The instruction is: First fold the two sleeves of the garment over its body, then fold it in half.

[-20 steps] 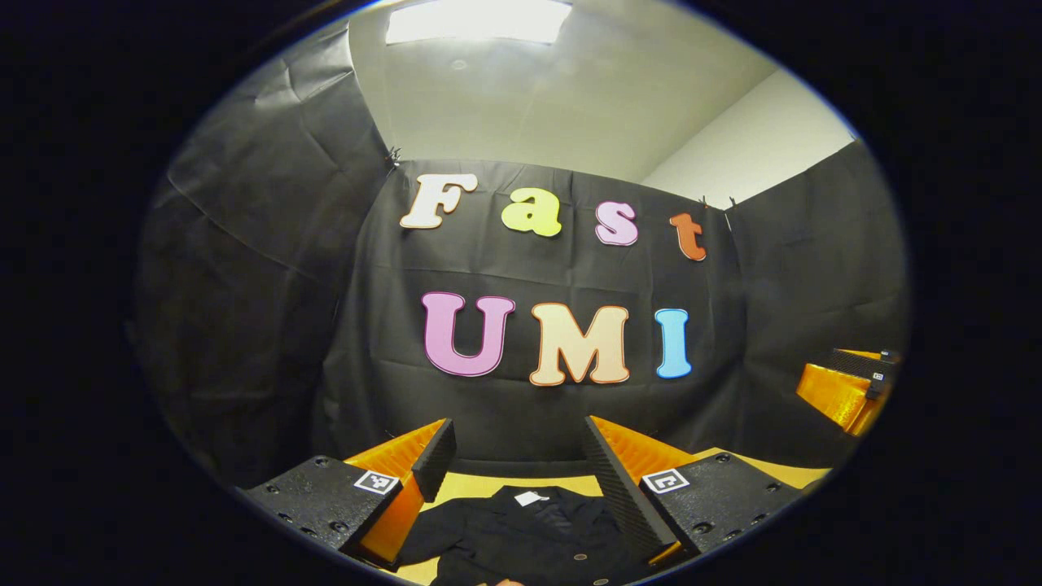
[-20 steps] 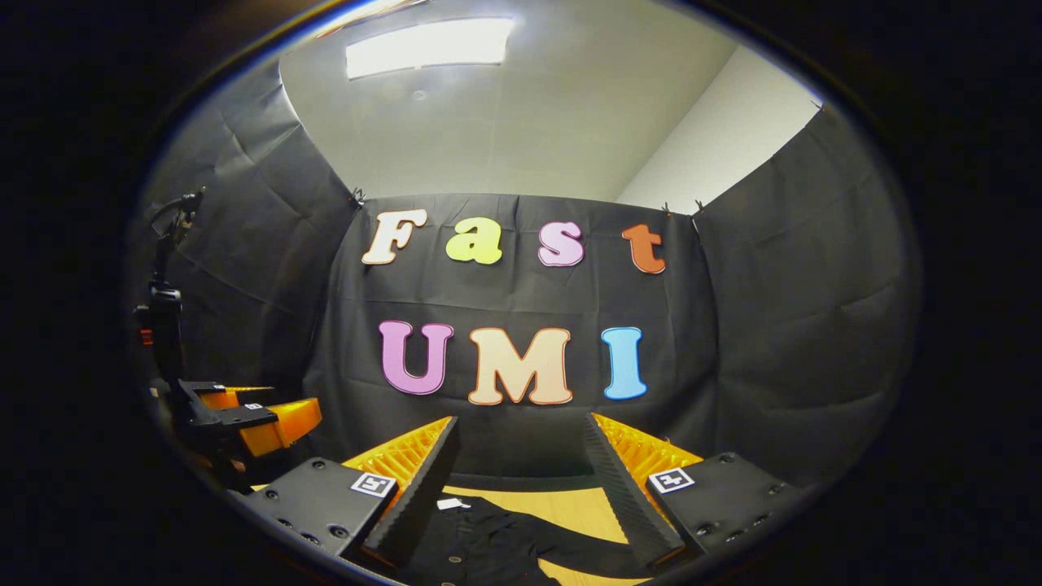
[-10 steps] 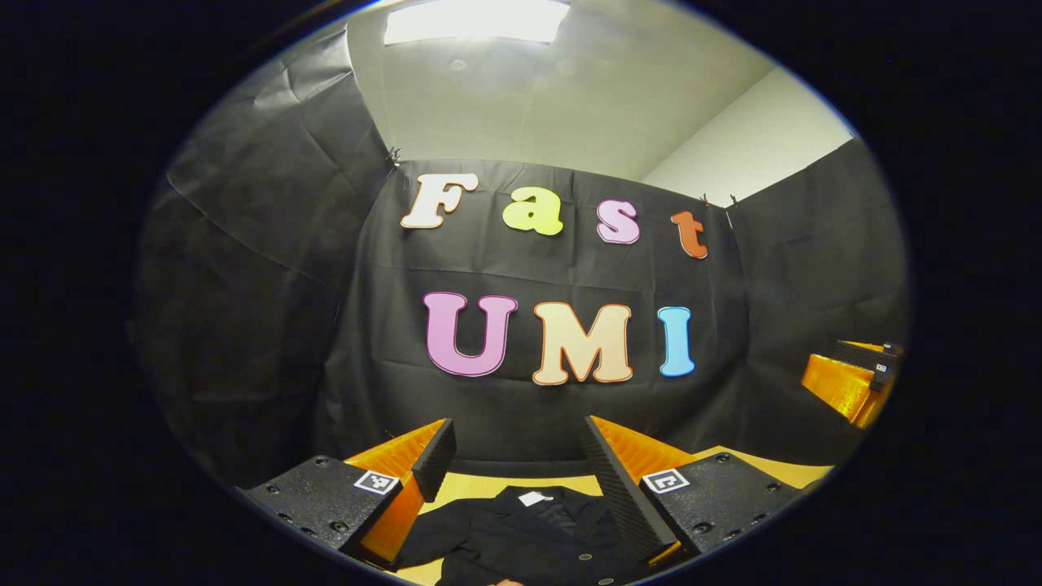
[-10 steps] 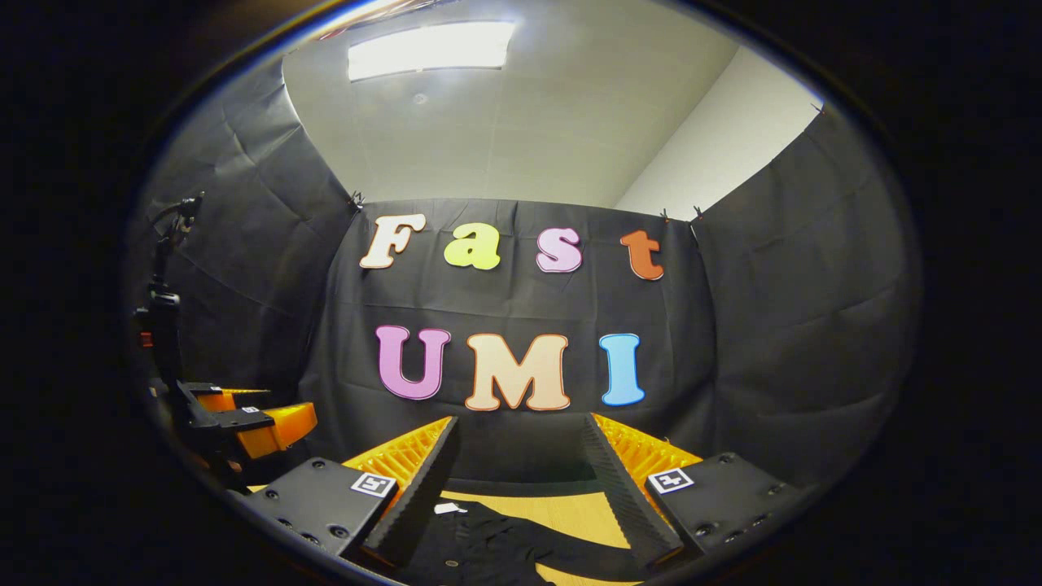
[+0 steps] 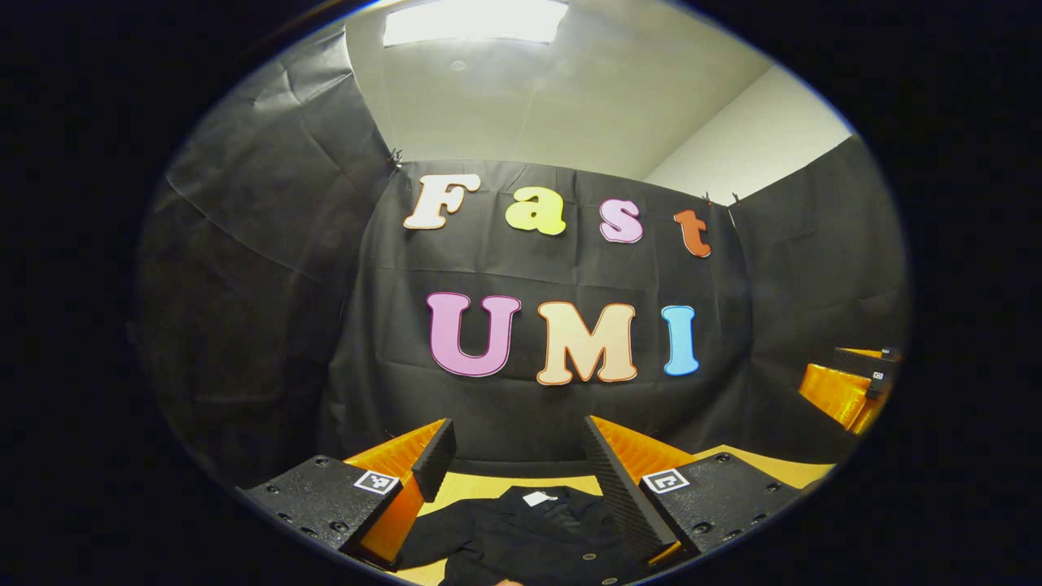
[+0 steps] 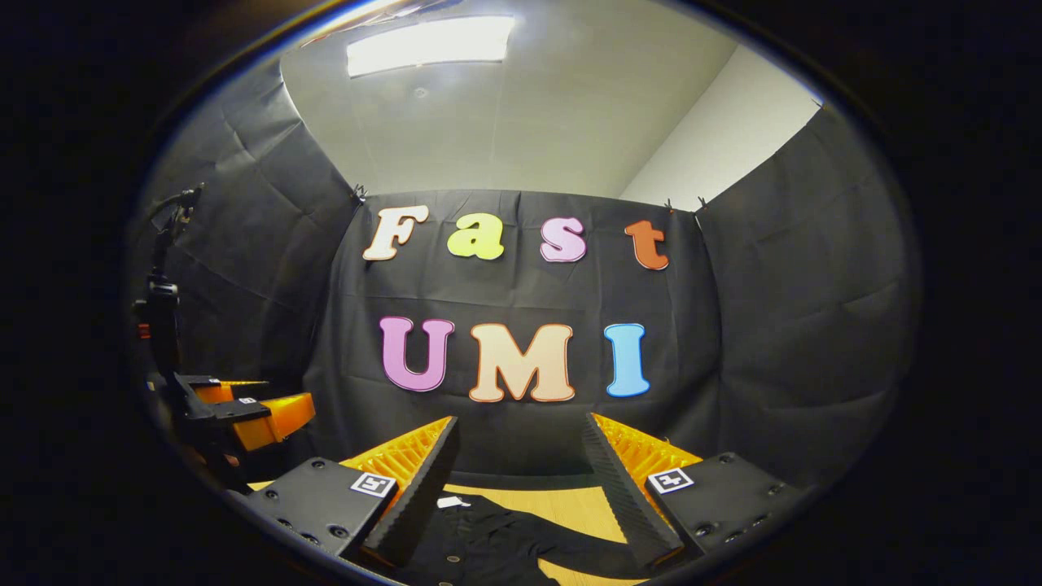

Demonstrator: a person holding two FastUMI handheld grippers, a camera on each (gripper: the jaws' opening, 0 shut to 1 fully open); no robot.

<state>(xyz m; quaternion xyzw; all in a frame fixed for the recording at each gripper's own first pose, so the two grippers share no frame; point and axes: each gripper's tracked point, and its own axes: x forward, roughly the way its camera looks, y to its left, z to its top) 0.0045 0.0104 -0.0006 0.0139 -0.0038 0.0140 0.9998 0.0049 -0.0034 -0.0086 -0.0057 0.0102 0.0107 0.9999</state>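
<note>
Barely any shift since earlier; my left gripper [image 5: 517, 468] and right gripper [image 6: 517, 468] hover, fingers spread. Left gripper view gives me the black garment [image 5: 521, 537] collar tag; right gripper view, a sleeve [image 6: 582, 557] on the table [image 6: 570, 505].

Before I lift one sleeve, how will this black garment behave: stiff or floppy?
Probably floppy: the black garment lies flat and creased on the wooden table. Its sleeve would likely droop when lifted. It looks light, so it may slide.

Left gripper [image 5: 518, 472]: two orange ribbed fingers [image 5: 435, 456] faced with black grooved pads, black base plates with round screws, a white square black-patterned marker on each plate. Right gripper [image 6: 521, 476]: same build, orange fingers [image 6: 415, 488], black pads, screwed plates, square markers. Seen from the side, orange body, black top, small white tag.
</note>
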